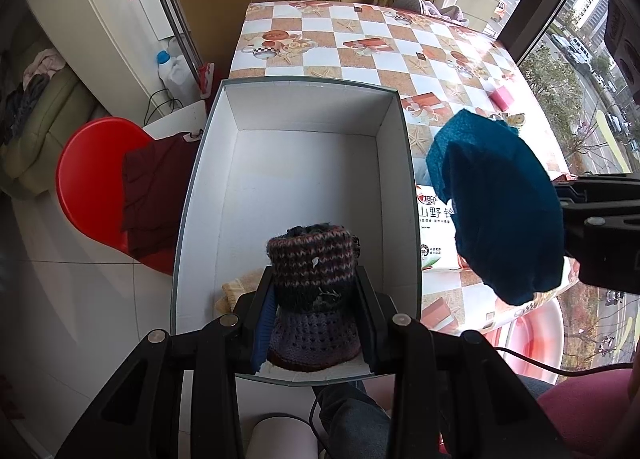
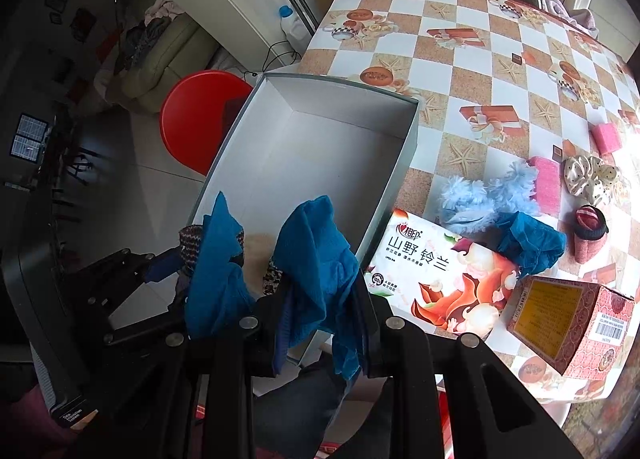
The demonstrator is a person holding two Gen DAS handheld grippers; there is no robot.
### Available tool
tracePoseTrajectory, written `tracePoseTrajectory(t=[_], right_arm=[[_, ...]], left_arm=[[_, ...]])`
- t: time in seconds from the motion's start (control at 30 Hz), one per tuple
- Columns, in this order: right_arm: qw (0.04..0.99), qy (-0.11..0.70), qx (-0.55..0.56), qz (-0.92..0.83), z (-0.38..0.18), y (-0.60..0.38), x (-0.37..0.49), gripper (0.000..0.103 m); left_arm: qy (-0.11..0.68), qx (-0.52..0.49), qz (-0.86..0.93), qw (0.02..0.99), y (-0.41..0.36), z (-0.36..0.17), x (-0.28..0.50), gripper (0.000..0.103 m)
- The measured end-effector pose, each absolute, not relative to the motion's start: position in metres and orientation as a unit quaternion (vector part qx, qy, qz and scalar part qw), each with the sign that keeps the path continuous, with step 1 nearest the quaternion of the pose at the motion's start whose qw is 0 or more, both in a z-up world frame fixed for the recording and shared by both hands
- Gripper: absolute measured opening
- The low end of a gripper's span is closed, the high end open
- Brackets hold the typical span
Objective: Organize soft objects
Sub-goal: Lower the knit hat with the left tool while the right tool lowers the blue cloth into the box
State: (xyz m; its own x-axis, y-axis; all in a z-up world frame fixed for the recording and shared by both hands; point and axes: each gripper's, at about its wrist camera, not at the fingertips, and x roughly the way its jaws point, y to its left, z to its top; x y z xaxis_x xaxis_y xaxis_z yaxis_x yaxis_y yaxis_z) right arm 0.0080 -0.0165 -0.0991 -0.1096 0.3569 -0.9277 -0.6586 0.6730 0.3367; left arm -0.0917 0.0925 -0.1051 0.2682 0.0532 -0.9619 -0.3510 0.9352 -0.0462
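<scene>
Soft objects are mostly unsorted: the white box (image 1: 304, 195) holds only a tan cloth (image 1: 236, 291) at its near end. Left gripper (image 1: 316, 299) jaws clamp a striped knit hat (image 1: 312, 259) over it; right gripper (image 2: 320, 311) jaws pinch a teal cloth (image 2: 316, 259). Fluffy blue item (image 2: 488, 195), scrunchie (image 2: 592, 175) and pink sponges (image 2: 606, 137) wait on the table (image 2: 480, 71).

You have one white box (image 2: 320, 147) at your twelve o'clock and two printed cartons at three: a tissue pack (image 2: 444, 279) and a red carton (image 2: 576, 323). You count two pink sponges (image 2: 546, 183), one blue fluffy thing (image 2: 488, 199), one cream scrunchie (image 2: 592, 175).
</scene>
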Motion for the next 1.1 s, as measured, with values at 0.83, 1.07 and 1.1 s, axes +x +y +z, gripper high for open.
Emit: tracePoseTrajectory(t=[0.83, 1.07, 1.1], right_arm=[[0.651, 0.647, -0.112, 0.380, -0.106, -0.009, 0.024, 0.027], [0.643, 0.654, -0.112, 0.382, -0.113, 0.007, 0.031, 0.027], [0.643, 0.654, -0.113, 0.383, -0.112, 0.010, 0.032, 0.028]], left_arm=[[0.583, -0.134, 0.150, 0.787, 0.111, -0.105, -0.081, 0.039], [0.583, -0.142, 0.163, 0.783, 0.124, -0.107, -0.073, 0.039], [0.583, -0.143, 0.164, 0.783, 0.125, -0.107, -0.073, 0.039]])
